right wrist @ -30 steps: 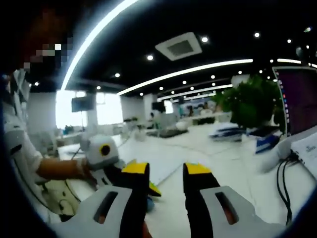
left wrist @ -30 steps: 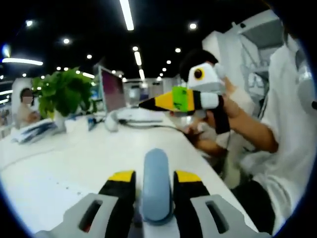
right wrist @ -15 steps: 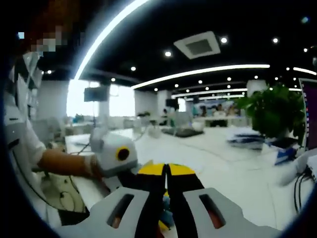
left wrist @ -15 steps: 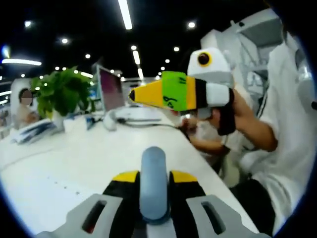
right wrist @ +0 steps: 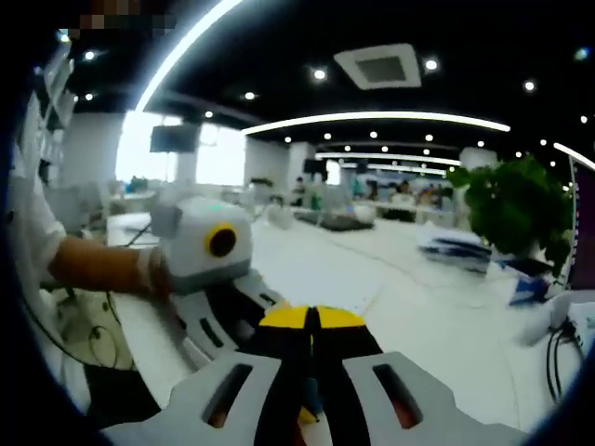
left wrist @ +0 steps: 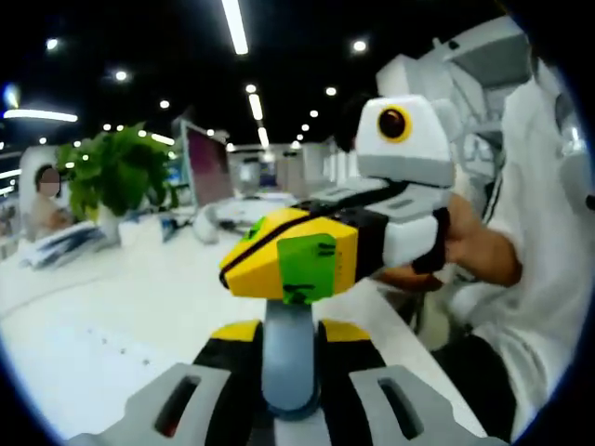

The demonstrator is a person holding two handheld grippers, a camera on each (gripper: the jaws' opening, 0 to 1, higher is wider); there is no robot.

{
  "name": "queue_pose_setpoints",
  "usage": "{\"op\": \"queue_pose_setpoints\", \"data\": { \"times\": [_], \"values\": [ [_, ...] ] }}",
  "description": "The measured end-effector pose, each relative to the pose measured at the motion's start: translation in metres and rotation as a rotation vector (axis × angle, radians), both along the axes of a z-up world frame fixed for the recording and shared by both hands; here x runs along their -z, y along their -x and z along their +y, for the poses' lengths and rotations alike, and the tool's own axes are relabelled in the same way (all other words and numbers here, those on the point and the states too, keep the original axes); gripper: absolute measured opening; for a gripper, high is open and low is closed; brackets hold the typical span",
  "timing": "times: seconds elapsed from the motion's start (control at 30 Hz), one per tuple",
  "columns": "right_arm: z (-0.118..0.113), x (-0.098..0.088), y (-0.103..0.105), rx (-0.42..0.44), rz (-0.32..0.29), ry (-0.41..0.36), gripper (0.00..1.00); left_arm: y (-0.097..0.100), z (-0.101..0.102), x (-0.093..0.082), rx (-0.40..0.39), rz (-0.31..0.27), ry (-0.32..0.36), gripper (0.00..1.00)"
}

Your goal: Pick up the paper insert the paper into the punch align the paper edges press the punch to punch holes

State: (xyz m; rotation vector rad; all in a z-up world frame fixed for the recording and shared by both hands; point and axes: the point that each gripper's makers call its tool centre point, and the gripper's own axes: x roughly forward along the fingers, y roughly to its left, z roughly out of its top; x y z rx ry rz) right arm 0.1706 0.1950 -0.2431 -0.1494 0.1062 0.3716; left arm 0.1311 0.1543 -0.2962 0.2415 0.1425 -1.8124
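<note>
Gripping a grey-blue punch handle [left wrist: 290, 358] between its two black, yellow-tipped fingers [left wrist: 232, 348], the left gripper [left wrist: 290, 346] sits low over a white tabletop [left wrist: 112, 307] in the left gripper view. The handle stands upright between the fingers, held on both sides. Directly above its top, touching or just short of it, the right gripper [left wrist: 293, 265] reaches in from the right, its yellow, green-patched fingertips pressed together with no gap showing; a person's hand [left wrist: 465, 251] holds its white body, with a white sleeve behind.

In the right gripper view, the right gripper [right wrist: 312, 321] shows its own yellow-tipped fingers [right wrist: 339, 321] shut flat against each other, a sliver of grey-blue visible low between them. The left gripper [right wrist: 237, 307] lies just to their left, its white box held by a hand [right wrist: 149, 269] on a bare forearm.

The paper cannot be made out in either view; the punch body below the handle is hidden by the fingers.

Far across the tabletop stand a leafy green plant [left wrist: 116, 172], a monitor [left wrist: 209, 167] and a stack of papers or books [left wrist: 60, 243]. Ceiling light strips [right wrist: 372, 119] run across the open office beyond.
</note>
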Motion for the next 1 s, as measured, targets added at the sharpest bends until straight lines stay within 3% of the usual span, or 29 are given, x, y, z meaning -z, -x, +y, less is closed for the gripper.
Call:
{"op": "queue_pose_setpoints", "data": {
  "times": [0.03, 0.17, 0.3, 0.4, 0.53, 0.63, 0.73, 0.8, 0.9, 1.0],
  "values": [
    [0.000, 0.000, 0.000, 0.005, 0.004, -0.010, 0.03, 0.001, 0.000, 0.000, 0.000, -0.002, -0.001, 0.25],
    [-0.010, 0.006, 0.001, 0.051, 0.043, -0.170, 0.03, 0.002, 0.000, 0.000, -0.002, 0.002, -0.002, 0.25],
    [-0.008, 0.006, 0.003, 0.066, 0.017, -0.129, 0.02, 0.000, 0.000, 0.001, -0.002, 0.004, -0.002, 0.25],
    [-0.015, 0.012, 0.002, 0.078, 0.033, -0.154, 0.02, 0.000, -0.001, 0.001, -0.002, 0.004, -0.003, 0.25],
    [-0.024, 0.034, 0.003, 0.093, 0.074, -0.242, 0.02, 0.000, -0.001, 0.001, -0.006, 0.003, -0.003, 0.25],
    [-0.028, 0.033, 0.003, 0.099, 0.044, -0.337, 0.02, 0.000, -0.002, 0.001, -0.006, 0.006, -0.004, 0.25],
    [-0.032, 0.035, 0.004, 0.106, 0.038, -0.375, 0.02, 0.001, -0.003, 0.002, -0.006, 0.005, -0.005, 0.25],
    [-0.034, 0.036, 0.004, 0.103, 0.051, -0.449, 0.02, 0.001, -0.003, 0.002, -0.005, 0.005, -0.006, 0.25],
    [-0.035, 0.037, 0.003, 0.109, 0.054, -0.366, 0.02, 0.000, -0.003, 0.003, -0.005, 0.005, -0.006, 0.25],
    [-0.032, 0.036, 0.004, 0.111, 0.049, -0.347, 0.02, 0.000, -0.003, 0.003, -0.002, -0.001, -0.003, 0.25]
  ]
}}
